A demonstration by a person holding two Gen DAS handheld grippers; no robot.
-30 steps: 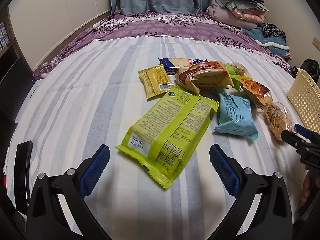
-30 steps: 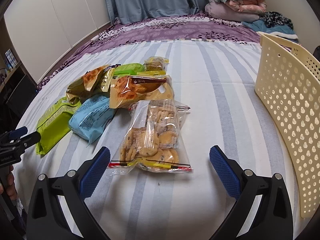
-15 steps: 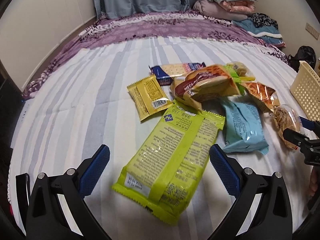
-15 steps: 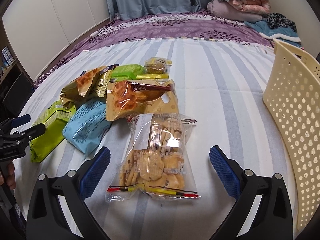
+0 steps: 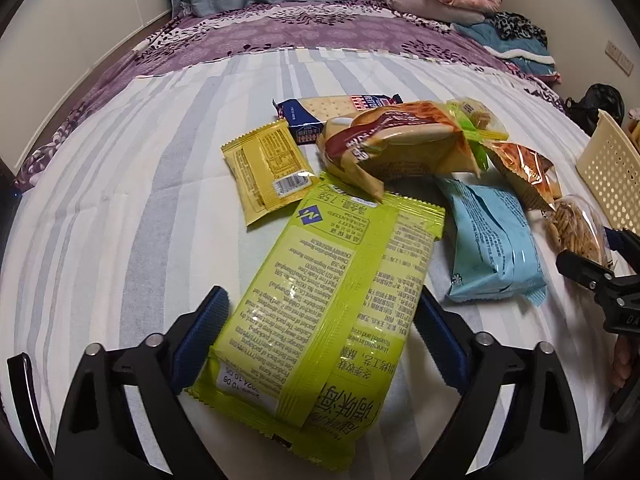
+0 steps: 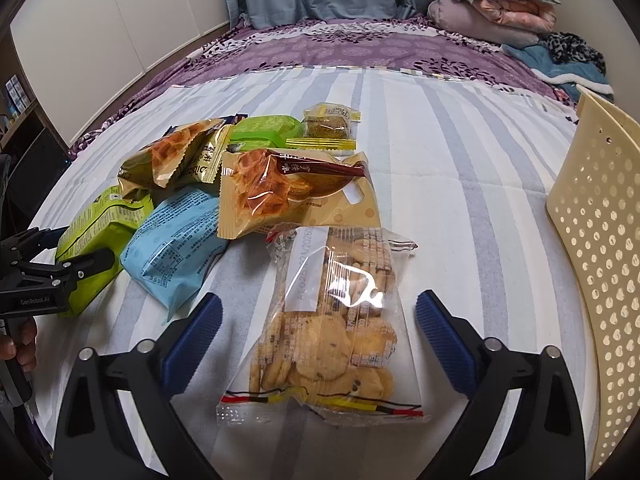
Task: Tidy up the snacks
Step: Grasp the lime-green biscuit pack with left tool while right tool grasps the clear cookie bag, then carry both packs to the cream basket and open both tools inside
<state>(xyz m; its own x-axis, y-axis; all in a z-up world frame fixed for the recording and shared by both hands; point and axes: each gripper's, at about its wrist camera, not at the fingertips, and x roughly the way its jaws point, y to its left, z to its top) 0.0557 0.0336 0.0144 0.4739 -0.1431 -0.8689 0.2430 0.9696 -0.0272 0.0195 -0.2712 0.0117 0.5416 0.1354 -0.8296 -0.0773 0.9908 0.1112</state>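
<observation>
On the striped bedspread lies a pile of snacks. A large lime-green packet (image 5: 332, 292) lies between the pads of my left gripper (image 5: 320, 300). Its jaws are closing, with the pads right at the packet's sides and no clear squeeze. A clear bag of cookies (image 6: 332, 320) lies between the pads of my right gripper (image 6: 320, 302). Those jaws are closing too, and a gap shows beside the left pad. A light blue packet (image 5: 488, 240) and a tan waffle bag (image 6: 296, 192) lie between the two. The cream perforated basket (image 6: 592, 240) stands to the right.
A small yellow packet (image 5: 268, 168), a cracker packet (image 5: 332, 108), a second waffle bag (image 6: 176, 156), a green packet (image 6: 264, 132) and a small cake (image 6: 328, 124) lie further back. Folded bedding (image 6: 492, 8) is piled at the bed's far end. A cupboard stands on the left.
Both grippers have come forward and down, so the green packet and the cookie bag now sit between their pads. Both pairs of jaws have narrowed a little.
</observation>
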